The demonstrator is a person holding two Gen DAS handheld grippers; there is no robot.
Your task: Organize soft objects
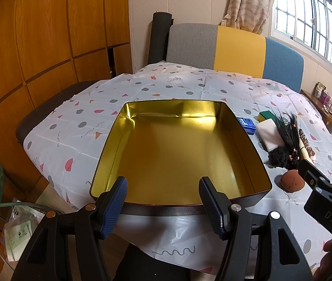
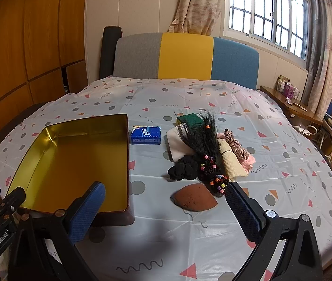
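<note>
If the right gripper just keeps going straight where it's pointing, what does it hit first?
Probably the brown teardrop-shaped sponge, lying on the tablecloth just ahead between the open right gripper fingers; depth is uncertain.

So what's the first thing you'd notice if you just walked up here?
The shiny gold tin, sitting empty at the left of the patterned tablecloth. To its right lies a messy heap topped by black beaded braids, with a blue tissue pack between them and a brown teardrop sponge nearest the open right tool.

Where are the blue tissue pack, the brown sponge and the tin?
blue tissue pack (image 2: 146, 135), right wrist view, front face.
brown sponge (image 2: 194, 200), right wrist view, top surface.
tin (image 1: 177, 149), left wrist view, bare gold floor.
</note>
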